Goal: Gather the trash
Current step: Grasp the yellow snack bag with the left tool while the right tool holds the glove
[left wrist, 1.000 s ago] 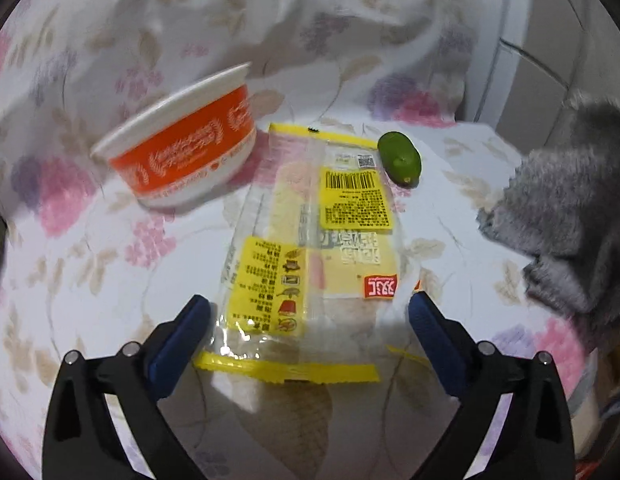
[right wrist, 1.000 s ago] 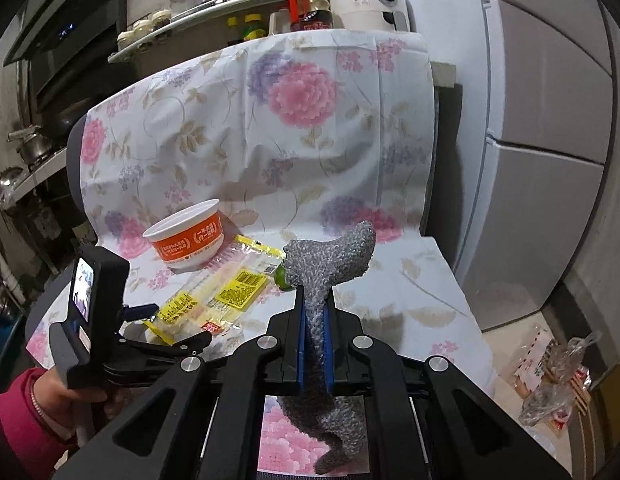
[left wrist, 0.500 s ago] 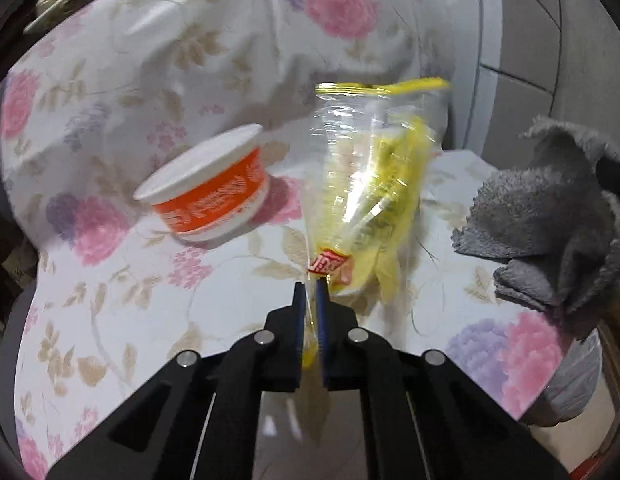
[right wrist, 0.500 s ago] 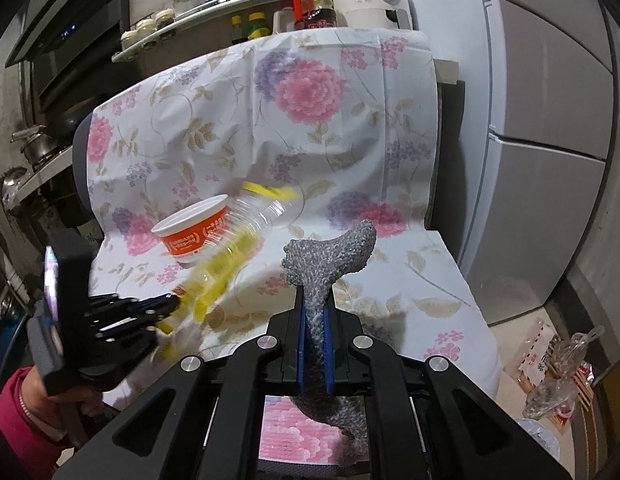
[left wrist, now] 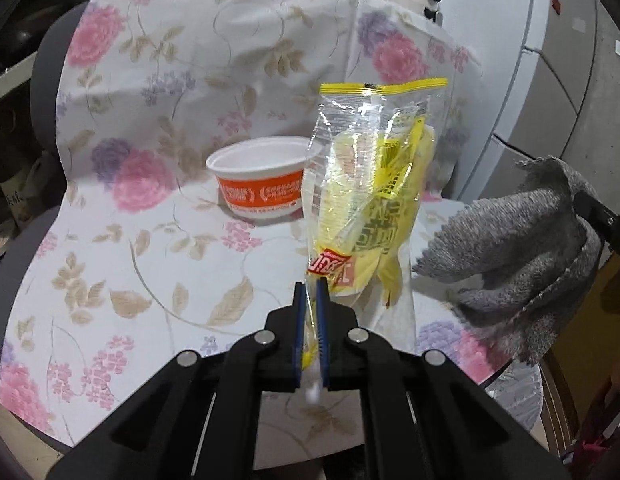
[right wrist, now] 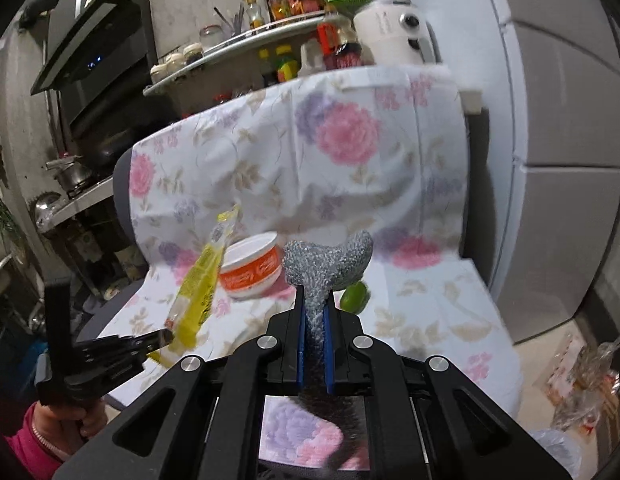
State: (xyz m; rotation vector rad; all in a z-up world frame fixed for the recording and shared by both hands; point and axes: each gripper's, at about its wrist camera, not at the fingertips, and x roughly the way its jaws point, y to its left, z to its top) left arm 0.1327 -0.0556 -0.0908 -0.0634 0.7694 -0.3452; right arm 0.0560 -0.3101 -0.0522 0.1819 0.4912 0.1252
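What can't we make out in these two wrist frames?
- Lime: right wrist view, partly behind the grey cloth; in the left wrist view not seen.
- Wrapper print: too crumpled and glary to read.
- Orange bowl contents: rim hides the inside.
- Floor bags: right wrist view, blurred at the edge.

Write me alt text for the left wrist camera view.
The left tool is shut on a clear and yellow wrapper, holding it up above a floral-covered chair. An orange and white cup sits behind; a gray cloth hangs at right.
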